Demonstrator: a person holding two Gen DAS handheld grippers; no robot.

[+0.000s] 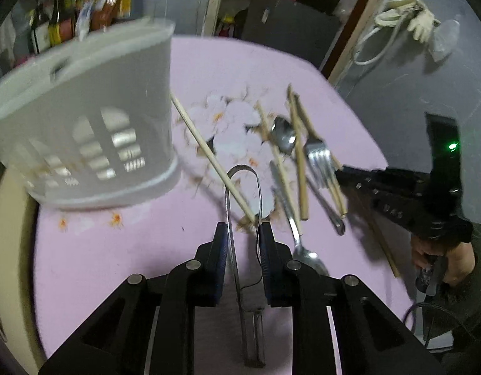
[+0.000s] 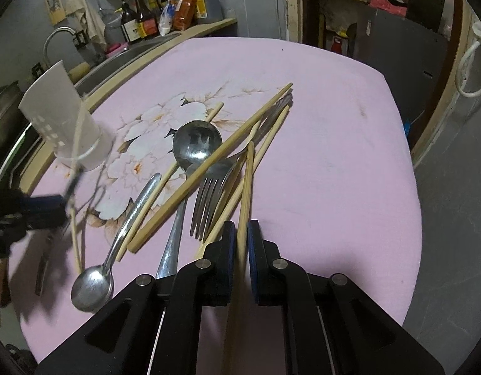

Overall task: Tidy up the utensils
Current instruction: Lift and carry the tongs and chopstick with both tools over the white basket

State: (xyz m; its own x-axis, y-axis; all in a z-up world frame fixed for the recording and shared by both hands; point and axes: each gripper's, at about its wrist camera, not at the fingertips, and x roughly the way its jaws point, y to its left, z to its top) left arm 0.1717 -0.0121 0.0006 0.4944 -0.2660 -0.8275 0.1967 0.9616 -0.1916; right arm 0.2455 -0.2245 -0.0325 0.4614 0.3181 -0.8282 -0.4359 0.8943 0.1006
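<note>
The right gripper (image 2: pixel 241 234) pinches one chopstick (image 2: pixel 246 187) lengthwise. The left gripper (image 1: pixel 240 234), barely parted, carries tongs (image 1: pixel 237 218) and a second chopstick (image 1: pixel 209 156) angled toward the white holder (image 1: pixel 84 109), upper left.

L gripper (image 1: pixel 240 229): angled down, its 2 blue-padded fingers (image 1: pixel 220 250) set slightly apart. A thin metal loop and a stick tip sit between them; can't tell if the pads press on either. R gripper (image 2: pixel 240 229): angled down, its 2 fingers (image 2: pixel 229 250) clamped on a chopstick (image 2: pixel 245 193). A hand (image 1: pixel 456 259) grips the R gripper's handle at the rear.
</note>
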